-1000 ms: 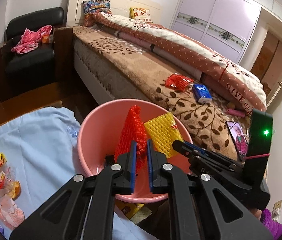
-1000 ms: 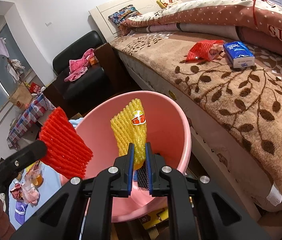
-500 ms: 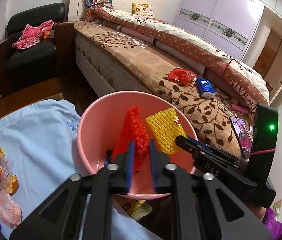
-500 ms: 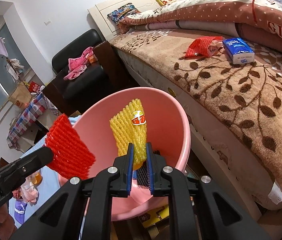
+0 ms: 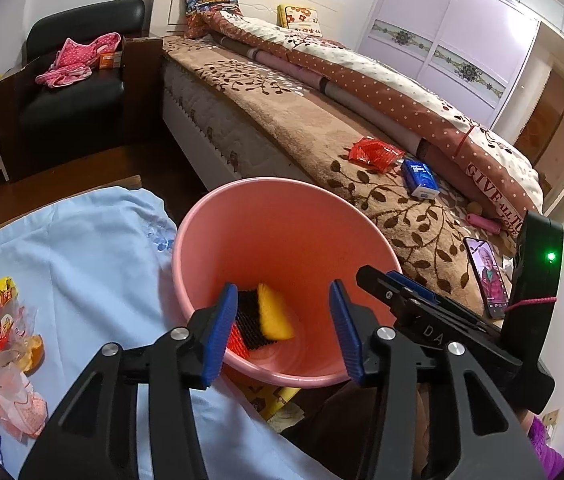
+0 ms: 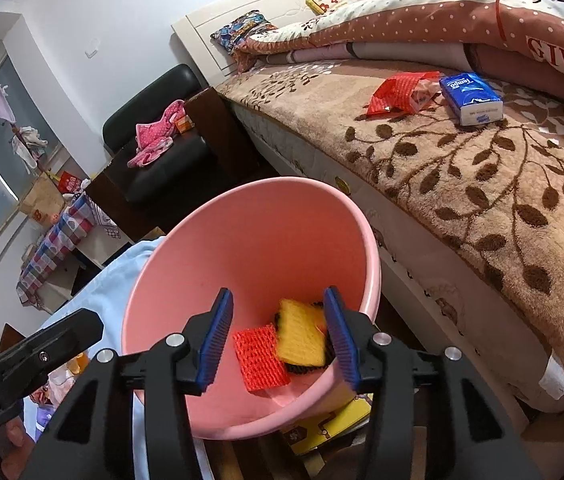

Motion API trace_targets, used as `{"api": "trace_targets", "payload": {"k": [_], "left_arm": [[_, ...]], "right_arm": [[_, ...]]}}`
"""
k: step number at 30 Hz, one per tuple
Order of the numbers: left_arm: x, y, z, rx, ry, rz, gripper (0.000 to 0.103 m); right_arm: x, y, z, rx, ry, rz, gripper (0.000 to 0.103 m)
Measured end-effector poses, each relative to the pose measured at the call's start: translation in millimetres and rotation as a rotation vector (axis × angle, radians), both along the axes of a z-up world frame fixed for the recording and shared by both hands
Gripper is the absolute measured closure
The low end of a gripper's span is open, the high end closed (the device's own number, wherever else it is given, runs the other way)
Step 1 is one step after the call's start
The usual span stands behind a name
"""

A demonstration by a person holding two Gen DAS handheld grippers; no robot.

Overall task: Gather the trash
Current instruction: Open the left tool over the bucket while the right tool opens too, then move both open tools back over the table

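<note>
Over the bucket mouth: both claws hover side by side, pointing down into it.
Wrapper pile (image 5: 0, 344): crumpled yellow, red and clear snack wrappers at 9 o'clock in the left wrist view, lying on the light blue cloth (image 5: 82, 256) that covers the table.
Left claw (image 5: 284, 328): jaws have just been opening and now stand wide; nothing is between the blue pads, and the bucket floor shows through the gap.
Pink bucket (image 5: 282, 192): stands between the table edge and the bed, rim just beside the blue cloth.
Red foam net (image 6: 260, 356): lies loose on the bucket floor, at 7 o'clock of the yellow one and touching it.
Yellow foam net (image 6: 300, 332): lies tilted on the bucket floor, partly over a black foam net (image 6: 302, 368).
Right claw (image 6: 278, 338): jaws have just been opening and stand apart; the nets lie below in the bucket, free of the pads.
Bed (image 6: 462, 168): brown leaf-pattern blanket at 3 o'clock of the bucket.
Red snack bag (image 6: 398, 92): crumpled on the blanket, at 1 o'clock from the bucket.
Blue tissue pack (image 6: 472, 98): just beside the red bag on its 3 o'clock side.
Phone (image 5: 488, 276): screen lit, on the blanket near the bed's edge.
</note>
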State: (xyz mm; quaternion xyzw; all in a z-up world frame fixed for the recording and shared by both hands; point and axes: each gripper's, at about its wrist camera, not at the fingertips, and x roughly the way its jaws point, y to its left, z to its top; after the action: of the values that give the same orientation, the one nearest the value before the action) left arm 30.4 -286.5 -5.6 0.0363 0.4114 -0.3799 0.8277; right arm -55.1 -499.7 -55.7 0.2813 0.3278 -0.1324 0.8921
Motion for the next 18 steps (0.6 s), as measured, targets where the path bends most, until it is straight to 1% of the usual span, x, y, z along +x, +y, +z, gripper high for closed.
{"api": "trace_targets", "payload": {"k": [5,18], "left_arm": [[-3,7,4,-0.010,-0.001,0.010,0.055],[-12,38,15,-0.028,-0.017,0.048,0.055]], "right_arm": [[-1,1,2,0.002,-0.004,0.004,0.054],[-9,22,17,-0.018,-0.024,0.028,0.053]]}}
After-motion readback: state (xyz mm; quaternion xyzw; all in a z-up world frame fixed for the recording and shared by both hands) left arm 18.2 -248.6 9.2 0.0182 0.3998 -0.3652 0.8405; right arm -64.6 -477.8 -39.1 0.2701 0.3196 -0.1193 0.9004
